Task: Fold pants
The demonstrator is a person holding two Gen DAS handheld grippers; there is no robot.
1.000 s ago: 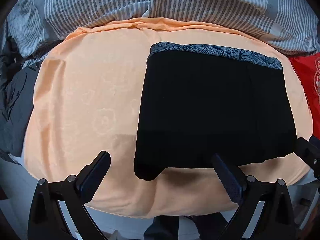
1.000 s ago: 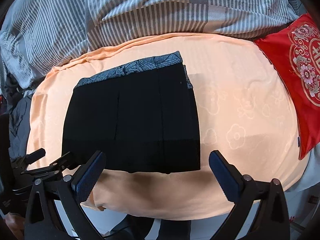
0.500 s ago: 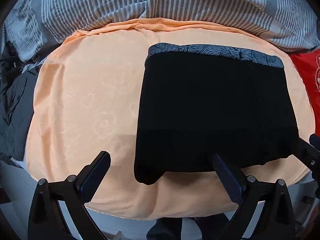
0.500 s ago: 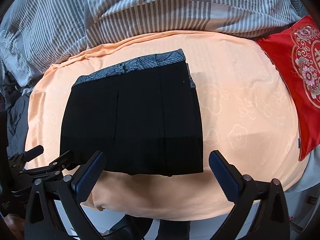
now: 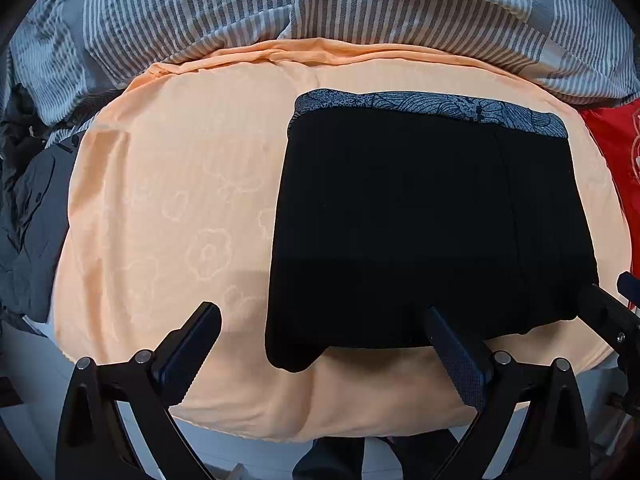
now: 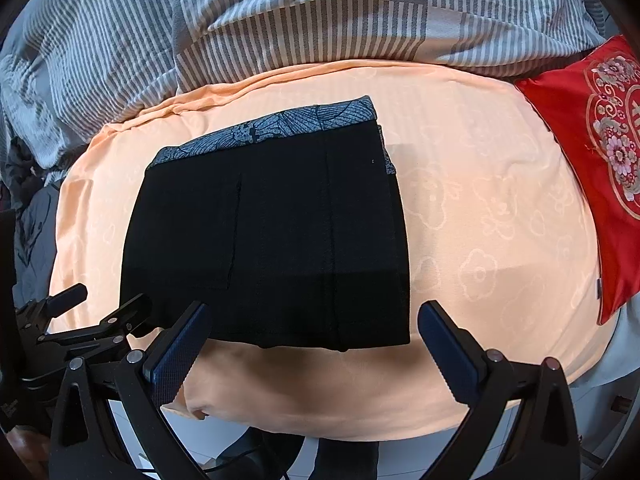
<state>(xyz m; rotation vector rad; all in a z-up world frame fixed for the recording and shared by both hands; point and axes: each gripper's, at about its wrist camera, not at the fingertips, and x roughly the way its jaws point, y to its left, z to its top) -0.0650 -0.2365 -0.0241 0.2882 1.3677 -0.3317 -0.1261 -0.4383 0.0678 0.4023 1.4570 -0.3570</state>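
Note:
The black pants [image 5: 420, 224] lie folded into a flat rectangle on the orange sheet [image 5: 180, 200], with a grey patterned waistband [image 5: 432, 104] along the far edge. They also show in the right wrist view [image 6: 272, 240]. My left gripper [image 5: 320, 332] is open and empty, hovering at the pants' near left corner. My right gripper [image 6: 312, 332] is open and empty, hovering over the pants' near edge. The left gripper shows in the right wrist view [image 6: 92, 316] at the lower left.
A grey striped duvet [image 6: 300, 20] is bunched along the far side. A red embroidered cushion [image 6: 600, 152] lies at the right. Dark clothes [image 5: 28, 220] lie at the left. The orange sheet [image 6: 480, 220] drops off at its near edge.
Both grippers have eased slightly closer to the pants; the pants have not moved and both grippers stay open.

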